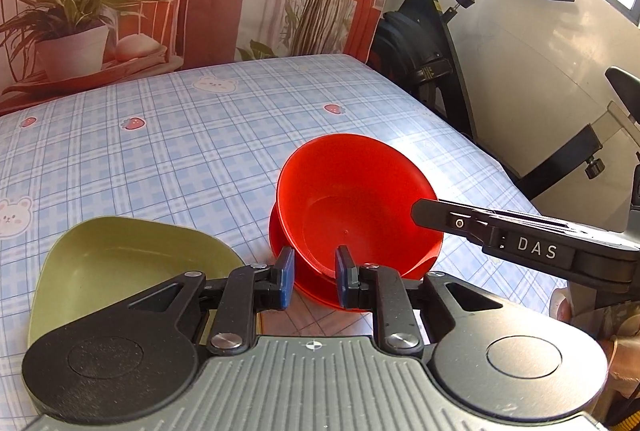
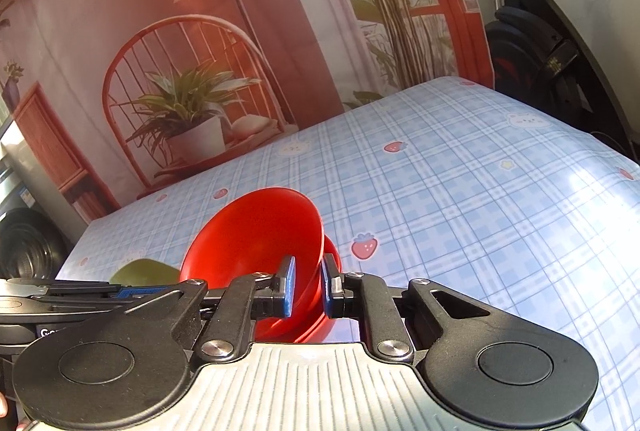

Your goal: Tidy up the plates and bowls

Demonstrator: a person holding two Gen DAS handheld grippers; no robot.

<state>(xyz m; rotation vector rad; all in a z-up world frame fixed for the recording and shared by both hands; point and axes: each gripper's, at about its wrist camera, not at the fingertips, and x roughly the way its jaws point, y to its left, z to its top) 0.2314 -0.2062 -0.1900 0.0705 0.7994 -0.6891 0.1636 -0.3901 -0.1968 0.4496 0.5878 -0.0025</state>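
Observation:
A red bowl [image 1: 352, 199] [image 2: 256, 231] leans tilted on a red plate [image 1: 312, 289] [image 2: 316, 331] near the front of the table. My right gripper [image 2: 308, 283] is shut on the bowl's rim, with the wall pinched between its blue pads. In the left wrist view it [image 1: 418, 211] reaches in from the right onto that rim. My left gripper [image 1: 315, 277] [image 2: 132, 289] hangs over the plate's near edge, jaws nearly closed. Only a narrow gap is left and nothing is pinched in it. A green rounded-triangle plate [image 1: 120, 263] [image 2: 144, 271] lies to the left.
The table wears a blue plaid cloth [image 1: 160, 151] [image 2: 460, 211] with bears and strawberries. A printed backdrop [image 2: 180, 71] hangs behind it. An exercise bike [image 1: 432, 71] [image 2: 552, 51] stands past the table's right edge. A hand [image 1: 624, 351] shows at the right.

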